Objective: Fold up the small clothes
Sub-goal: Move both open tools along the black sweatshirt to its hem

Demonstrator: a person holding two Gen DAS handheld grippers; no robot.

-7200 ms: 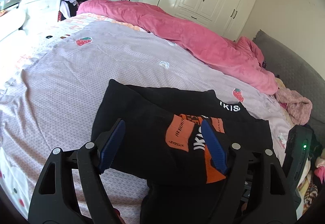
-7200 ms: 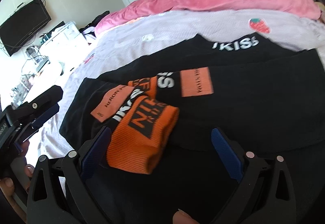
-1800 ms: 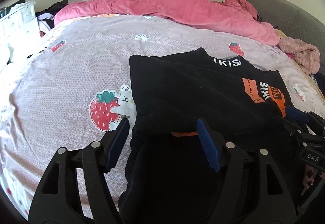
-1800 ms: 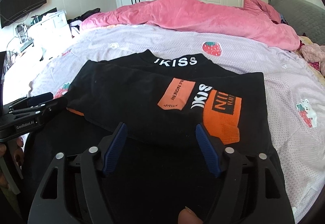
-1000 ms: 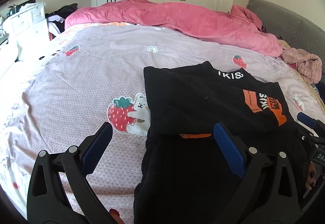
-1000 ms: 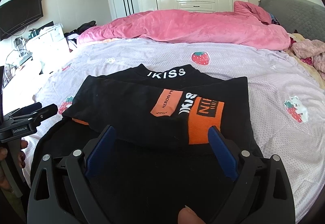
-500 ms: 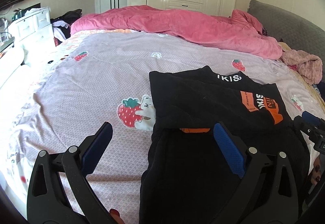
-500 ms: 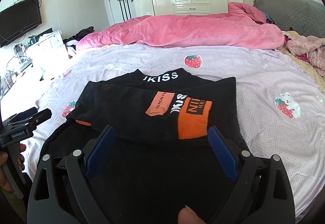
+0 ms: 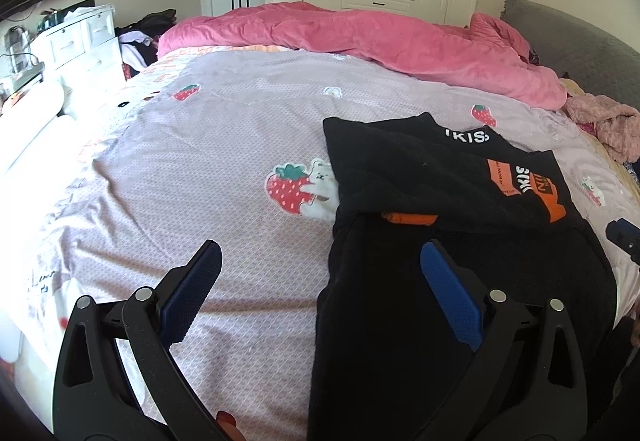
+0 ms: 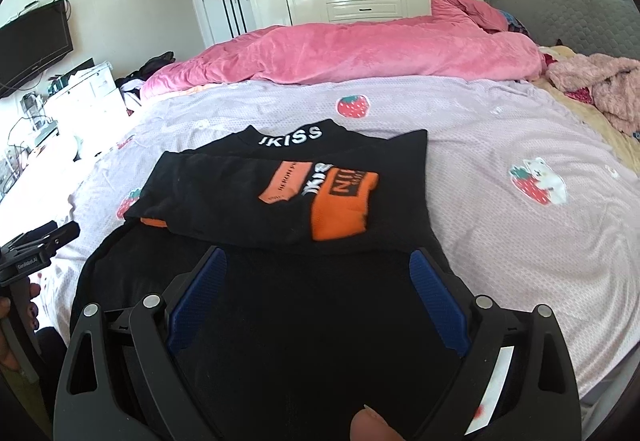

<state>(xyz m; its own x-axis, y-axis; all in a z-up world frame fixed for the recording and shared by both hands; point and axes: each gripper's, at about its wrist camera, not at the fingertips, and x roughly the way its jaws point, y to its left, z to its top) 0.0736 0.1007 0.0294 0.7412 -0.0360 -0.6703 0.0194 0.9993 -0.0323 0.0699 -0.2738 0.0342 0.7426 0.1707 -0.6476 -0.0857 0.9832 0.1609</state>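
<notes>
Step in hand: I am judging that the sleeves are already folded in; the black top (image 10: 288, 201) is lying with both sleeves laid across its chest, and the lower half is waiting to be folded up.
Where the top is: in the right wrist view it is filling the centre and bottom of the frame, collar toward the upper middle; in the left wrist view it is sitting at centre right and lower right, on the lilac bedsheet (image 9: 208, 145).
Next move: I am expecting to take the bottom hem, one gripper near each lower corner, and carry it up toward the collar; the hem is hanging off the bed edge below both frames, so I cannot see the corners.
Left gripper (image 9: 320, 283): I am holding it spread wide, gripping nothing; its left finger is hovering over the sheet, its right finger over the black cloth.
Right gripper (image 10: 318, 291): I am holding it wide apart too, empty, both fingers over the lower half of the top; whether they are brushing the cloth I cannot tell.
Risk: I am thinking the orange cuff (image 10: 340, 209) could slip if the cloth is dragged.
</notes>
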